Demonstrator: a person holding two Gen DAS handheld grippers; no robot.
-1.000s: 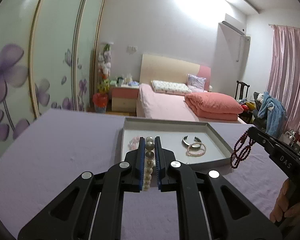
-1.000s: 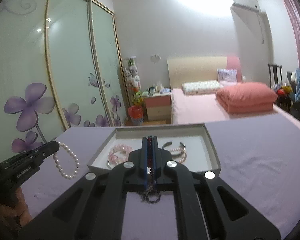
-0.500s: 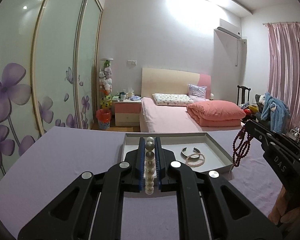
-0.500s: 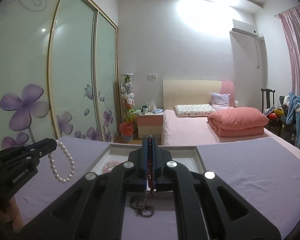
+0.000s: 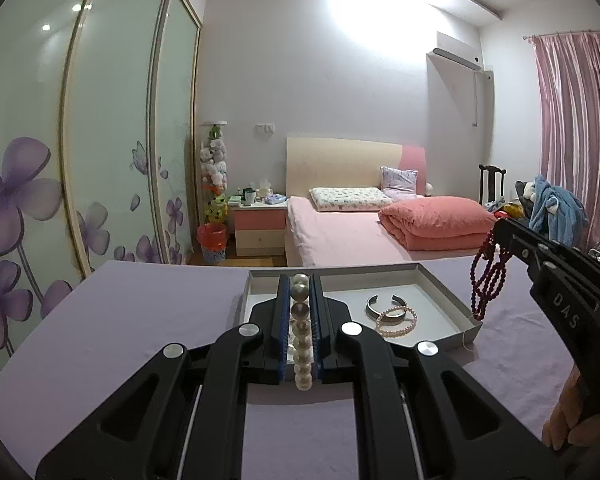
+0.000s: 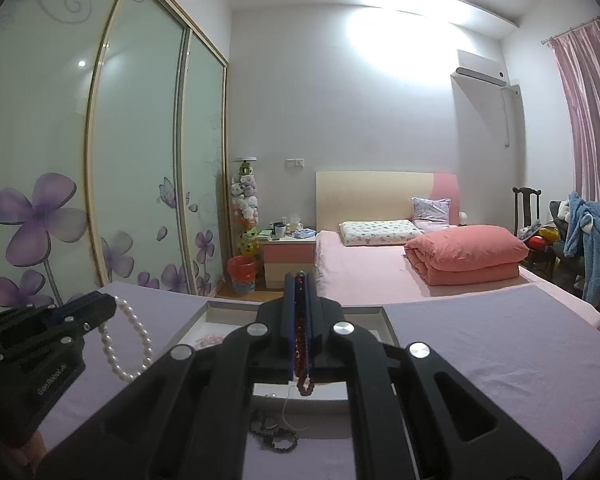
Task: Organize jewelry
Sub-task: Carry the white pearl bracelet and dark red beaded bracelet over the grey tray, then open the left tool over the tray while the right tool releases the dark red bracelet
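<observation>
The left tool point(image 5: 300, 300) is clenched on a pearl strand point(image 5: 302, 336), held over the lilac surface point(image 5: 140, 328) just before the tray point(image 5: 452, 300). The right tool point(image 6: 300, 300) grips a dark red bead string point(image 6: 300, 336) on the tray's near side; its loops hang above the tray's right edge in the left view. A dark bracelet point(image 6: 274, 436) lies on the surface nearer than the tray. Inside the tray rest a metal cuff point(image 5: 386, 304) and, touching it, a pink bead bracelet point(image 5: 396, 320); more pink beads point(image 6: 210, 340) lie at its left end. Beyond the tray stands a bed point(image 6: 380, 272).
</observation>
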